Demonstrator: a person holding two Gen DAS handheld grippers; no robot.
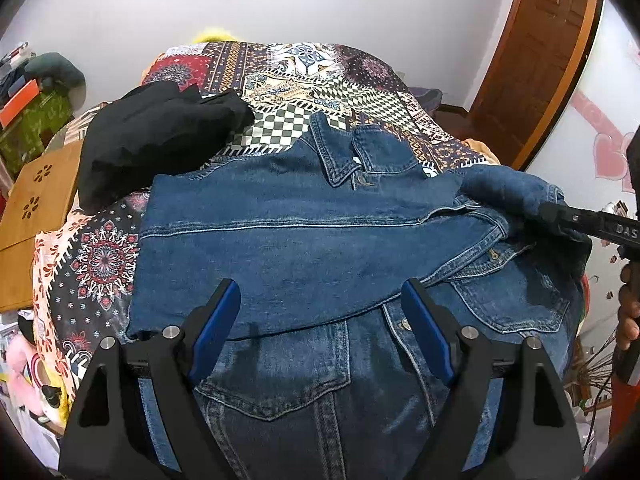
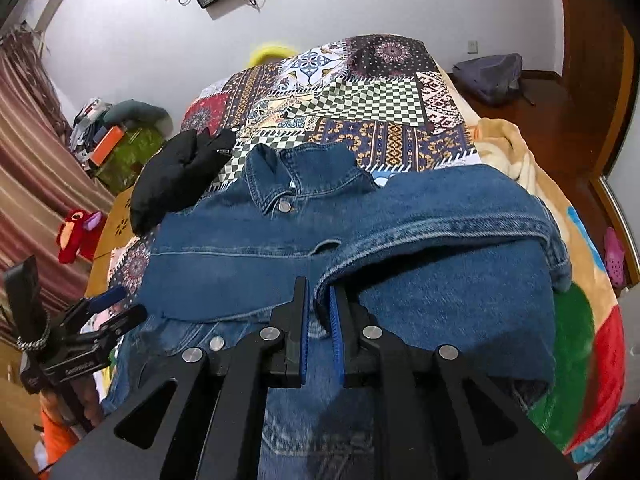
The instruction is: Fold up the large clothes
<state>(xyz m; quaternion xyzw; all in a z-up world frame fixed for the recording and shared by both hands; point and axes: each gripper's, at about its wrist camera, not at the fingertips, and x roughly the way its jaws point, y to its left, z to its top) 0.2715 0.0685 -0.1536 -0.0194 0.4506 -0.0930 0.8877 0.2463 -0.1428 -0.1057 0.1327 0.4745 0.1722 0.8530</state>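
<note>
Item one: denim jacket [image 1: 304, 232], lying front-up across the near half of your bed, collar [image 1: 340, 152] toward the far side, chest pockets toward you. One sleeve is folded flat across the chest from the left; the other sleeve [image 2: 440, 216] is lifted over the right side.

Item two: your left gripper [image 1: 320, 320], jaws spread wide, hovering over the jacket's lower front with nothing between its blue pads [image 1: 216, 328].

Item three: your right gripper [image 2: 318, 320], jaws drawn narrow and pinching the denim of that right sleeve near its cuff edge. In the left wrist view it enters from the right, its tip buried in the sleeve fabric.

Item four: patchwork bedspread [image 1: 304, 80], under the jacket and running to the far end of the bed.

Item five: black garment [image 1: 160, 136], bunched on the bedspread, far left of the jacket, touching its shoulder.

Item six: wooden stool top [image 1: 36, 200] with flower cut-outs, left of the bed.

Item seven: grey backpack [image 2: 492, 78] on the floor, far right; whether it holds anything cannot be told.

Item eight: red plush toy [image 2: 76, 236], left, by the striped curtain [image 2: 36, 140].
</note>
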